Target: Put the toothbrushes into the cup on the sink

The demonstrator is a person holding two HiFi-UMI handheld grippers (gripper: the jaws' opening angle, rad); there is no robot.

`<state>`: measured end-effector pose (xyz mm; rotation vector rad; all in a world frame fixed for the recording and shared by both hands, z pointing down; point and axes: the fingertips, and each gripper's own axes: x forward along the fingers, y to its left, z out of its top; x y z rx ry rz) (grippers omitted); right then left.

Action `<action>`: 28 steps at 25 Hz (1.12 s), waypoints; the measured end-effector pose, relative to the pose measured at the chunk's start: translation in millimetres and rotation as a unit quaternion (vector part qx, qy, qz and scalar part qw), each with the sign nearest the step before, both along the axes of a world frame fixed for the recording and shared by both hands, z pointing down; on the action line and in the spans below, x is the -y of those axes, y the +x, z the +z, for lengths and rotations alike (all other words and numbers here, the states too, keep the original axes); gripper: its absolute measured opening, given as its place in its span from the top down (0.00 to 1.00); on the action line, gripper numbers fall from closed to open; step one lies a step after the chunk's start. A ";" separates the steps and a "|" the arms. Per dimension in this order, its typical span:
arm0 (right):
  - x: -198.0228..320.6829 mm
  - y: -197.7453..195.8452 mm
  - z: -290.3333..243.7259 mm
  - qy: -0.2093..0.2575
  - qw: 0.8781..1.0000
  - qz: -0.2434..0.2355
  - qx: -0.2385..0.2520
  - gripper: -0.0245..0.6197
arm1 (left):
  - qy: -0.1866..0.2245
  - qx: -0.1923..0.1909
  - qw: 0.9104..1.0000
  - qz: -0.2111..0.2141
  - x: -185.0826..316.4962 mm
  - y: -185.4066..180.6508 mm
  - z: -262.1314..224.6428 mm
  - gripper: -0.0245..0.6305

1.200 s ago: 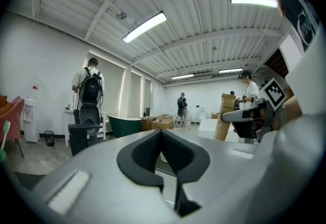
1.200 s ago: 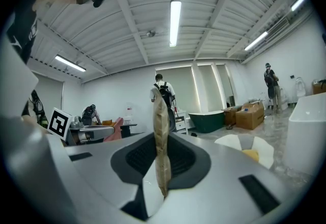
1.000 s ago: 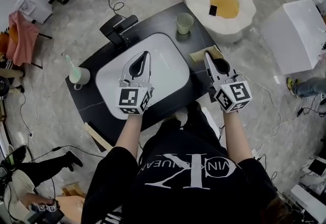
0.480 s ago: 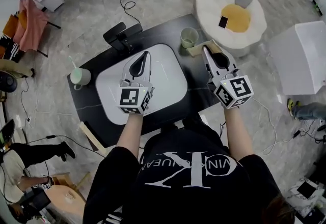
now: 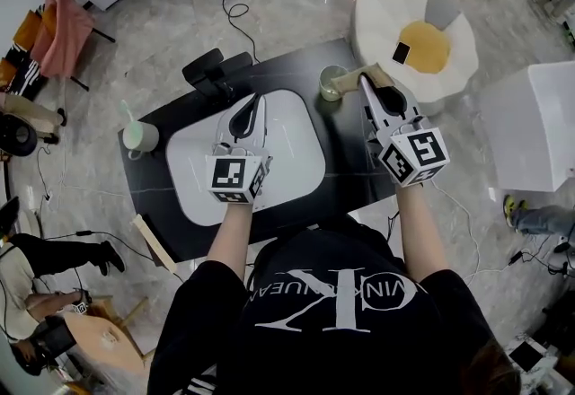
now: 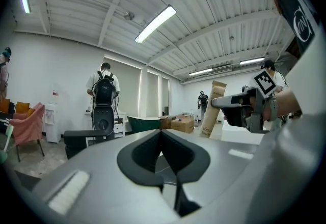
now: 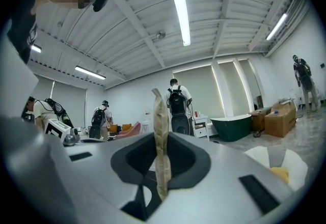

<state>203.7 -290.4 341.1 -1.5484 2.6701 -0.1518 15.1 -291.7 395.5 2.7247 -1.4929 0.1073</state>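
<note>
The right gripper point(image 5: 368, 88), clamped on a flat brown paper toothbrush packet point(image 5: 376, 73), has carried it right up beside the pale green cup point(image 5: 332, 81) on the black sink counter point(image 5: 346, 173); dropping it in looks next. The left gripper point(image 5: 252, 110) hovers, jaws together, empty.

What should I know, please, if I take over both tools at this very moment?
Left tool: shut, empty, over the sink basin.
Right tool: shut on a paper toothbrush packet, beside the green cup.
Done: one toothbrush stands in the other cup, far left.
To do: the held packet goes into a cup, probably the near one.
</note>
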 end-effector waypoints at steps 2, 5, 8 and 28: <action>7.5 0.1 3.5 -0.001 1.000 -0.006 -0.003 0.86 | -0.001 0.001 1.000 -0.007 1.8 -1.0 2.6 0.95; 19.2 2.3 9.8 -0.006 1.000 -0.013 -0.006 0.86 | -0.005 0.003 1.000 -0.018 4.1 -2.2 5.9 0.95; 29.1 4.6 19.2 -0.015 1.000 -0.016 -0.010 0.86 | -0.009 0.008 1.000 -0.027 6.2 -4.3 9.5 0.95; 58.7 -6.8 92.8 -0.084 0.995 -0.047 -0.020 0.86 | -0.029 0.031 0.997 -0.059 12.1 -15.0 34.2 0.95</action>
